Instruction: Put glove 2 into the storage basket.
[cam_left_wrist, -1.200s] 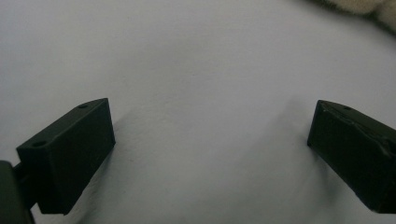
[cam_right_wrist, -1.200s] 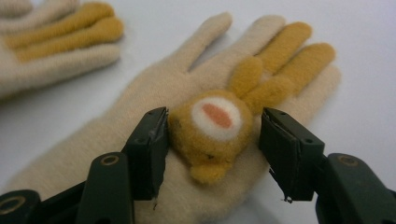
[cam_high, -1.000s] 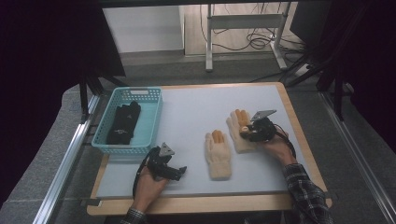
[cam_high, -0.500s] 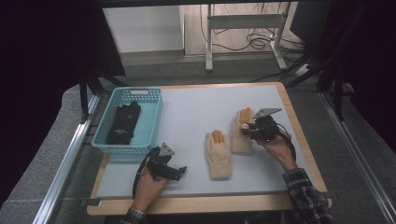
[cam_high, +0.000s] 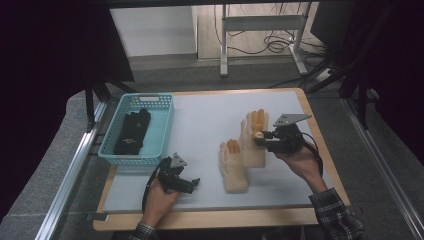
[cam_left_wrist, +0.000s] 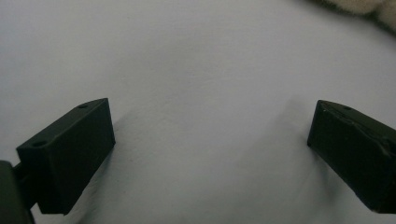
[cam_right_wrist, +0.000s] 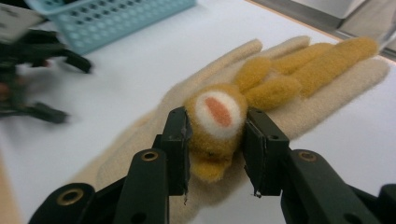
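Observation:
Two cream gloves with orange plush fingers lie on the white table (cam_high: 210, 115), touching each other. My right gripper (cam_high: 258, 136) is shut on an orange plush piece with a white-and-orange spot (cam_right_wrist: 215, 114) on the farther glove (cam_high: 252, 142); the right gripper view shows its jaws (cam_right_wrist: 215, 128) pinching it on that glove (cam_right_wrist: 327, 93). The nearer glove (cam_high: 234, 167) lies flat by its left side. My left gripper (cam_high: 194, 184) rests low near the front left, open (cam_left_wrist: 210, 140) over bare table, with a glove edge (cam_left_wrist: 364, 5) at the top right.
A teal basket (cam_high: 159, 137) with a black glove (cam_high: 132, 131) in it stands at the table's left; it shows as the basket (cam_right_wrist: 116, 18) in the right gripper view. The table's wooden border (cam_high: 210, 217) runs along the front. Dark frame legs and a metal rail flank the table.
My right gripper has shifted a little to the left with the farther glove, bringing it against the nearer glove. The left hand and gripper have stayed put.

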